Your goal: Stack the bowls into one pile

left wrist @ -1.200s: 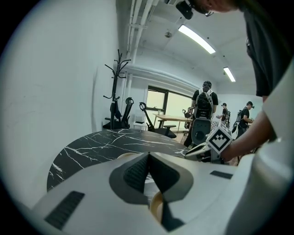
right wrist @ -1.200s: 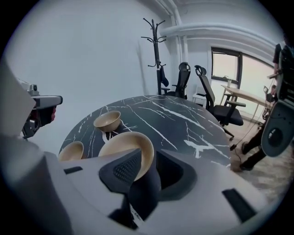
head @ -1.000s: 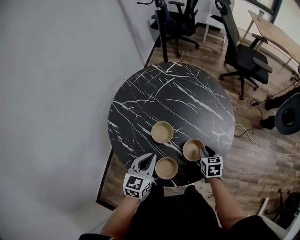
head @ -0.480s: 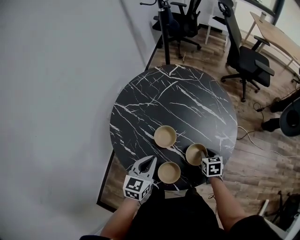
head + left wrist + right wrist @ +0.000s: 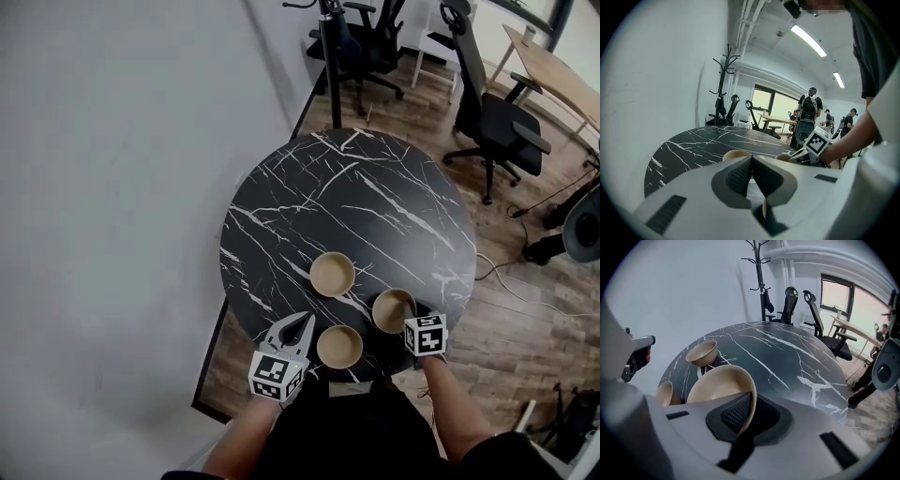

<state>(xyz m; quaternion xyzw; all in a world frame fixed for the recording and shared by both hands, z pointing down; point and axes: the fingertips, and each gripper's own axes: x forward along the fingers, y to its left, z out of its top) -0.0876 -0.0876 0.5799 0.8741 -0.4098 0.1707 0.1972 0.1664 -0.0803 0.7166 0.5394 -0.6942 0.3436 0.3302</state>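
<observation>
Three tan bowls sit near the front edge of the round black marble table (image 5: 347,187): a far bowl (image 5: 332,273) (image 5: 702,352), a near bowl (image 5: 338,346) (image 5: 664,393) and a right bowl (image 5: 392,309) (image 5: 717,387). My right gripper (image 5: 410,309) (image 5: 749,401) has just been closing and its pads now pinch the right bowl's near rim, one inside and one outside. My left gripper (image 5: 302,322) (image 5: 751,160) hovers just left of the near bowl, shut on nothing. The left gripper view shows the far bowl (image 5: 736,154) past the jaws.
A grey wall runs along the table's left side. Behind the table stand a coat stand (image 5: 328,56), black office chairs (image 5: 492,112) and a wooden desk (image 5: 553,66). Cables lie on the wooden floor at the right. People stand far back in the left gripper view.
The right gripper's jaws have come together on the right bowl's rim. The bowls and the left gripper have stayed where they were.
</observation>
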